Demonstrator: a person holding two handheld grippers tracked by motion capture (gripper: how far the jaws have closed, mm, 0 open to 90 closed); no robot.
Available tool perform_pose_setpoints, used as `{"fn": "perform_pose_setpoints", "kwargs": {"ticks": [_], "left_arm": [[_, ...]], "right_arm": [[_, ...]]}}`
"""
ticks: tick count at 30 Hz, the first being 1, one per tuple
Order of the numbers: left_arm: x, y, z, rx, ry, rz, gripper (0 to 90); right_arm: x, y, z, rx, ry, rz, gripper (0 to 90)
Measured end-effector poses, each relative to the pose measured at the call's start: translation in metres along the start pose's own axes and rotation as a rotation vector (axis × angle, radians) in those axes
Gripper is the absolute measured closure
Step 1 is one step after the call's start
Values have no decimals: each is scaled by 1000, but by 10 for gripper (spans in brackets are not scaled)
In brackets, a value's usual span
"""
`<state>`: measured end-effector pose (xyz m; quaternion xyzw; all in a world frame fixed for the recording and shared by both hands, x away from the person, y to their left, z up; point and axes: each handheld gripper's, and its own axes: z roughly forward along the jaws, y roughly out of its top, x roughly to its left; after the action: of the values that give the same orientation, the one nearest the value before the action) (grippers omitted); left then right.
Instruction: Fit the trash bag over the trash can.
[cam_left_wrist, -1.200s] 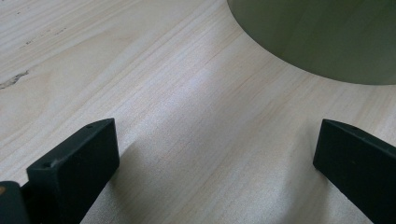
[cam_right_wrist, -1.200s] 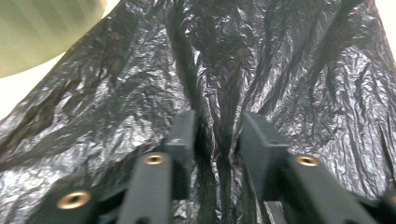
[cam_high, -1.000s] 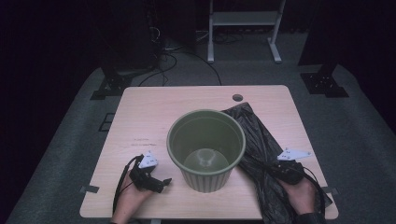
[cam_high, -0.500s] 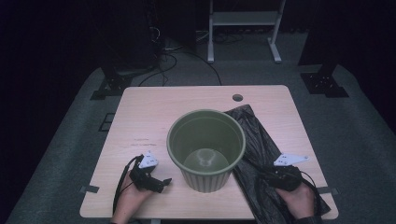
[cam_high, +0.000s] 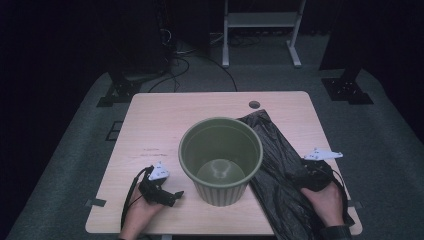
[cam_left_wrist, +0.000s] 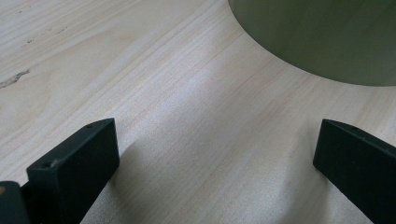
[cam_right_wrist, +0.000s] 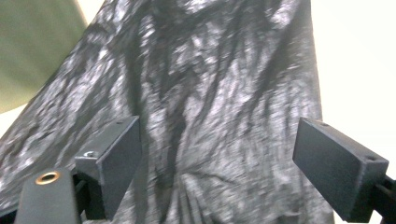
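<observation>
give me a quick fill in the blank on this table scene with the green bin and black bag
The round ribbed green plastic bin stands ____ on the light wooden table.
The crumpled black plastic bag lies flat on the bin's ____ side in the high view.
The right gripper has just been opening its jaws above the ____.
The left gripper has its jaws ____ over bare wood.

Missing words: upright; right; bag; open

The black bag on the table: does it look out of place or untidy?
Somewhat. The black bag lies crumpled and wrinkled on the table beside the green bin, not inside it, and its near end hangs over the table's front edge. The bin stands upright and looks empty.
</observation>
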<state>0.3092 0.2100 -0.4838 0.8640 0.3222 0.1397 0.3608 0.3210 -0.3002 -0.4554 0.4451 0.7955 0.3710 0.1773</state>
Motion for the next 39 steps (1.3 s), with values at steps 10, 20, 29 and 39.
{"fn": "perform_pose_setpoints", "kwargs": {"ticks": [10,20,29,39], "left_arm": [[0,0,0,0,0,0,0],[0,0,0,0,0,0,0],[0,0,0,0,0,0,0],[0,0,0,0,0,0,0]], "right_arm": [[-27,1,19,37,-9,58,134],[-24,-3,29,78,61,66,134],[-6,1,34,77,149,39,135],[16,8,43,79,199,2,134]]}}
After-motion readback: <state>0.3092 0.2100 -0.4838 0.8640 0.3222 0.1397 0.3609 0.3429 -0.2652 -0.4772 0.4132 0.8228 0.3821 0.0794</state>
